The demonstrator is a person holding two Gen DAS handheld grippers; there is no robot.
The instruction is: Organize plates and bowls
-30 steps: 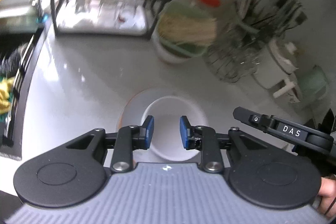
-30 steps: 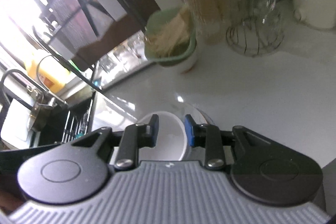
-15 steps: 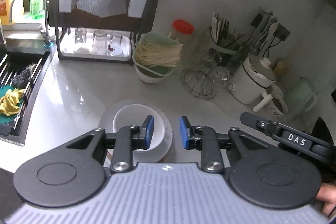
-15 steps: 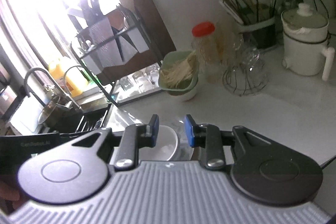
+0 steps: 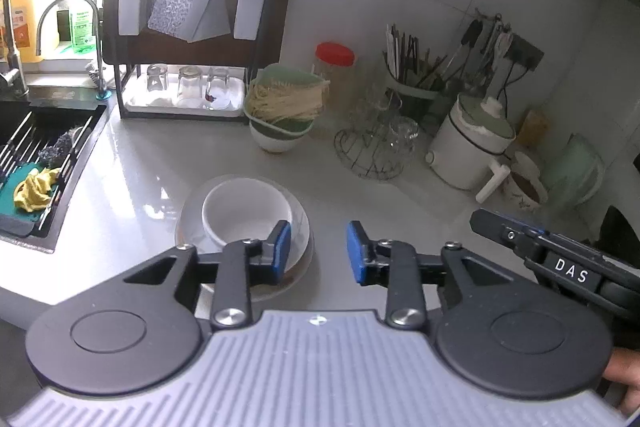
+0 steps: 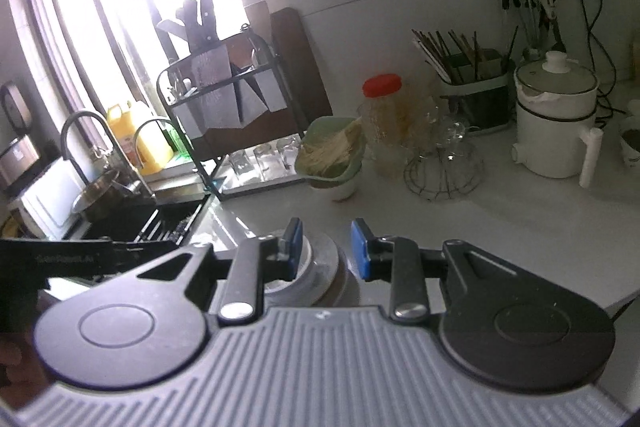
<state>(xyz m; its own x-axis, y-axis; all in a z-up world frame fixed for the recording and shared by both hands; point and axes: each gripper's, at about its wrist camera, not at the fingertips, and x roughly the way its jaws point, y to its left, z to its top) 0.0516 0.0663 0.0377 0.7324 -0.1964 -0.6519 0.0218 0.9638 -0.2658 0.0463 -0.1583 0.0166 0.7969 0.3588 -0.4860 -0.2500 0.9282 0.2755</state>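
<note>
Where the glossy pale grey counter (image 5: 132, 187) curves toward me, it carries everything else — smooth stone, streaked with window glare. At its far left is the black sink (image 5: 36, 147), a ribbed grate across it with a crumpled yellow cloth (image 5: 34, 185) on a green pad. Behind stands the black wire rack (image 5: 192, 27), a patterned board leaning in its upper tier and clear glasses (image 5: 188, 91) upturned on the white tray below. To the right sits a round white cooker (image 5: 468, 151) with a stubby handle, then a domed wire stand (image 5: 372, 155) hung with glass cups, a jar with a red lid (image 5: 335, 53), and a green colander (image 5: 286, 103) of pale dry noodles resting in a white bowl.

The task's things lie nearer me, mid-counter: a shallow round plate (image 5: 300, 227) with a brownish underside, and a plain white bowl (image 5: 240, 211) nested on it, smooth and matte, deep-walled.

My left gripper (image 5: 318, 251) hangs above the counter just right of that stack; its jaws have just been opening, and the blue rubber pads (image 5: 282, 247) stand apart with nothing between them. My right gripper (image 6: 326, 251) hovers over the same stack from the other side — pads parted, gripping nothing, the plate's rim showing through the gap.
</note>
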